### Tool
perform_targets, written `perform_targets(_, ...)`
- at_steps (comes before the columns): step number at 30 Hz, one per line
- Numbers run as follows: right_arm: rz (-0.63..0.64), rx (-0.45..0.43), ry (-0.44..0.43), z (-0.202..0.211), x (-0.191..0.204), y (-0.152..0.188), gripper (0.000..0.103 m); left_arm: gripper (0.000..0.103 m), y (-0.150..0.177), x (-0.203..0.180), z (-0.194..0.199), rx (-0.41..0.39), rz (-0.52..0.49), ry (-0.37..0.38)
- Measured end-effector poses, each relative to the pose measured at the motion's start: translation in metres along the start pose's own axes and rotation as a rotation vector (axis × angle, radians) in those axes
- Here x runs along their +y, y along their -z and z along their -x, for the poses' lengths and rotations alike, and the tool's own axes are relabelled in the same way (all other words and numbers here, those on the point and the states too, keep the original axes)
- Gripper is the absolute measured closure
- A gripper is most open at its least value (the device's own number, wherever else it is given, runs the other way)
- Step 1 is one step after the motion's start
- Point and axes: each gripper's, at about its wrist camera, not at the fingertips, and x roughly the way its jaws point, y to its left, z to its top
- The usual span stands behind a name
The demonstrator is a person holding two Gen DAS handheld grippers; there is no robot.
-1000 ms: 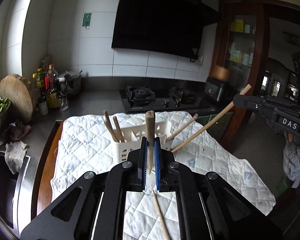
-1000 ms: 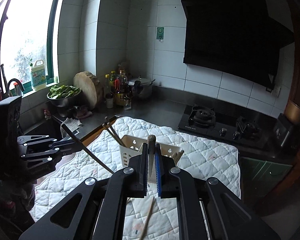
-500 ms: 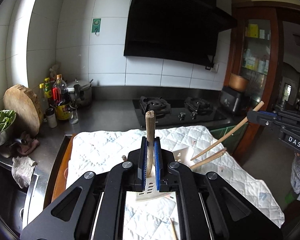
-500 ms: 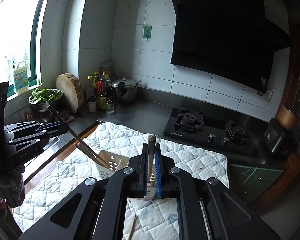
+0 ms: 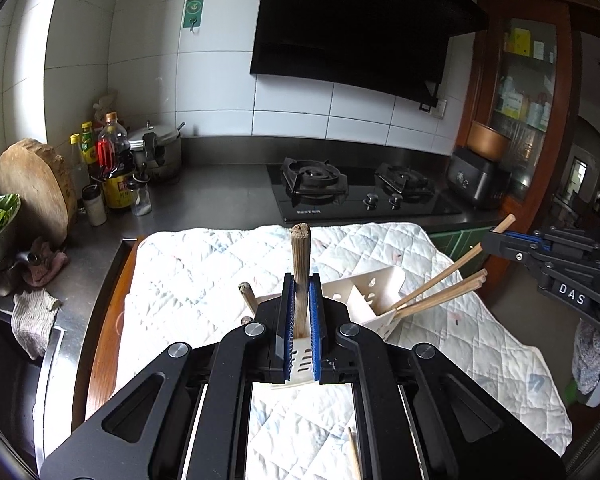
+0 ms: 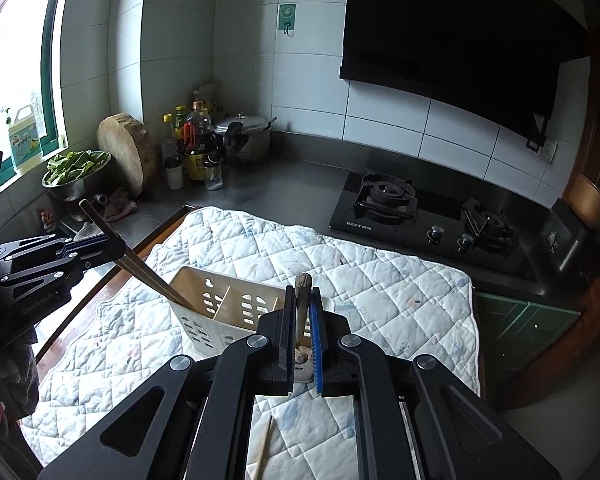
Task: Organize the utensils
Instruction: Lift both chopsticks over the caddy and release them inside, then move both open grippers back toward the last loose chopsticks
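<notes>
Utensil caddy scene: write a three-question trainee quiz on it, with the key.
1. True or false: the left gripper is shut on chopsticks.
2. The white caddy stands on: A) the quilted cloth; B) the gas hob; C) the chopping block.
3. What is the right gripper holding?

Key: 1 true; 2 A; 3 a wooden chopstick, its lower end in the caddy.
</notes>
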Motion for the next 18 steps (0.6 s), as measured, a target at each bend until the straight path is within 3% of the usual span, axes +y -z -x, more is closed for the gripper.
perform_targets(8, -0.019, -0.014, -0.016, 0.000, -0.005, 0.003, 0.095, 0.094, 0.002, -0.001, 0.003, -0.007, 0.005, 0.005)
perform_targets(14, -0.023, -0.071, -0.022, 0.030, -0.003, 0.011, 0.086, 0.085, 0.006, -0.006, 0.022, -0.031, -0.005, 0.009)
perform_targets(18, -0.012, -0.101, -0.033, 0.053, 0.004, 0.031, 0.082, 0.085, 0.020, -0.012, 0.044, -0.043, -0.025, 0.016)
